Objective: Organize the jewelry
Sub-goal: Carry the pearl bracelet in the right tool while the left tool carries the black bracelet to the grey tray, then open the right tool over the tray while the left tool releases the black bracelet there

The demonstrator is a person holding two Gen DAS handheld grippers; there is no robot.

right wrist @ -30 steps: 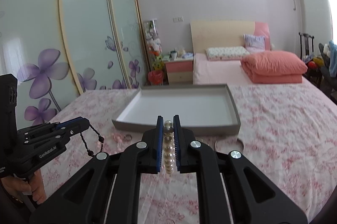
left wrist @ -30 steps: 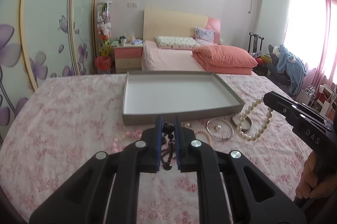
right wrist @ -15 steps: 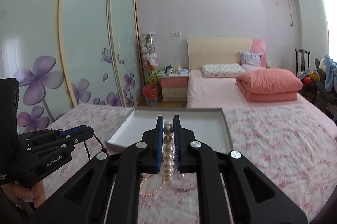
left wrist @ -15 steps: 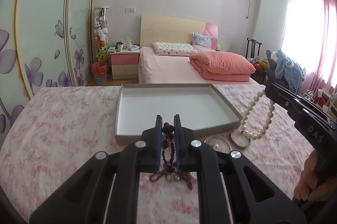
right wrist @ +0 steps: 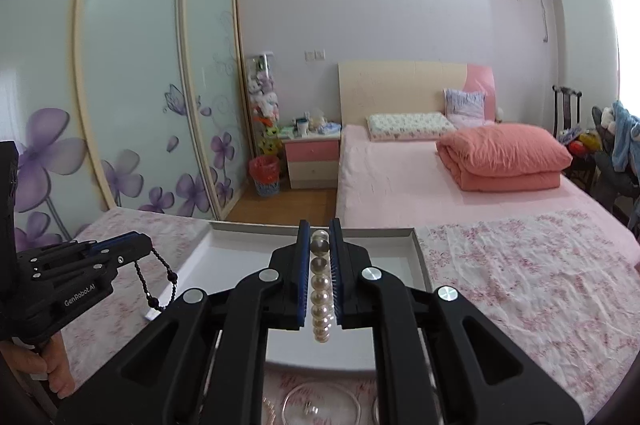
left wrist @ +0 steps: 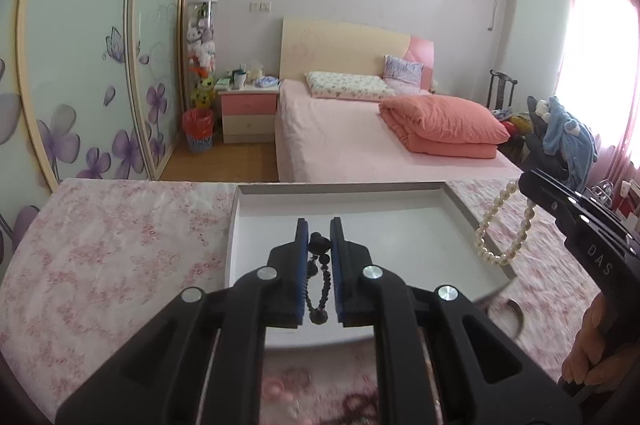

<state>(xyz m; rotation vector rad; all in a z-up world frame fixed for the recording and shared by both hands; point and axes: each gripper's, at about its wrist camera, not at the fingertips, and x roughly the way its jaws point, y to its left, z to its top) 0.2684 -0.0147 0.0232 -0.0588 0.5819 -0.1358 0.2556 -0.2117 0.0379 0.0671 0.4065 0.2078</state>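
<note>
- The dark bead bracelet is a string of small black beads with a larger knot on top; it hangs in a loop, pinched between blue-padded fingers, above the tray.
- The pearl bracelet is a loop of round cream pearls, clamped between fingers and dangling over the tray's right side.
- The tray is shallow, rectangular, grey-walled with a white floor, lying flat on the pink floral bedspread.
- Thin silver bangles lie on the bedspread just before the tray.

Both grippers now hang over the grey tray — dark bead strand and pearl strand lifted off the floral cloth
</note>
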